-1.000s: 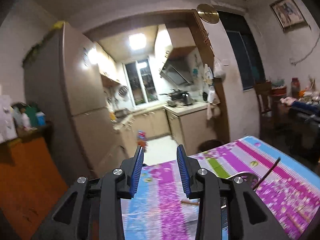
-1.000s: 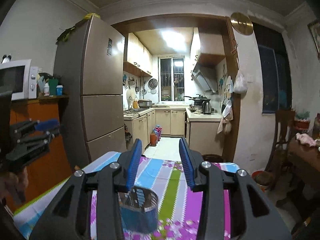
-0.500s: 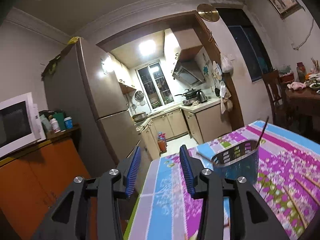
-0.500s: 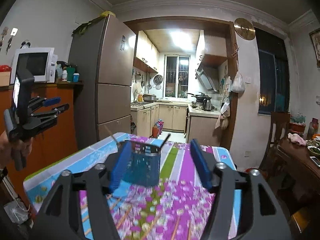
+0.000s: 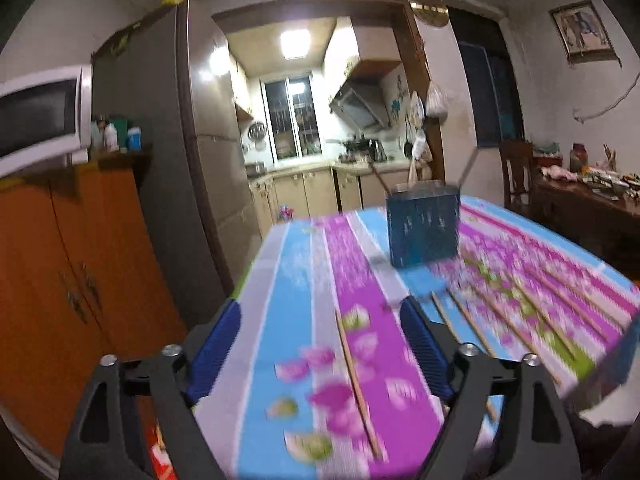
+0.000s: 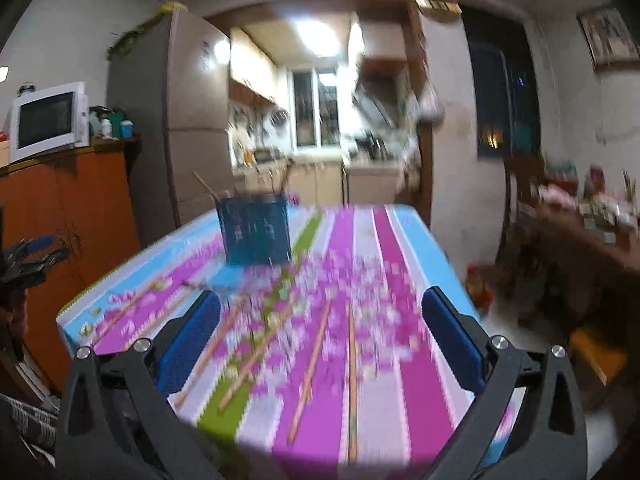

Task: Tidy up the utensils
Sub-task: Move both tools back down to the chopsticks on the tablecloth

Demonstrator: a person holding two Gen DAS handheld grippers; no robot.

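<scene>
A blue mesh utensil basket (image 5: 423,228) (image 6: 256,232) stands on the striped flowered tablecloth (image 5: 304,280) (image 6: 400,264), with a couple of sticks poking out of it. Several wooden chopsticks (image 5: 356,376) (image 6: 312,364) lie loose on the cloth nearer to me. My left gripper (image 5: 322,312) hovers low over the near left part of the table, jaws opening, nothing between them. My right gripper (image 6: 322,304) hovers over the near edge above the chopsticks, jaws opening wide and empty. The left gripper (image 6: 36,256) also shows at the far left of the right wrist view.
An orange cabinet (image 5: 60,280) with a white microwave (image 6: 48,120) stands left of the table, then a tall grey fridge (image 5: 160,152). The kitchen doorway lies behind. A dark wooden table (image 5: 588,208) with clutter and a chair (image 5: 516,172) stand to the right.
Both grippers dropped toward the table and opened wide. The basket and the chopsticks now sit closer in both views.
</scene>
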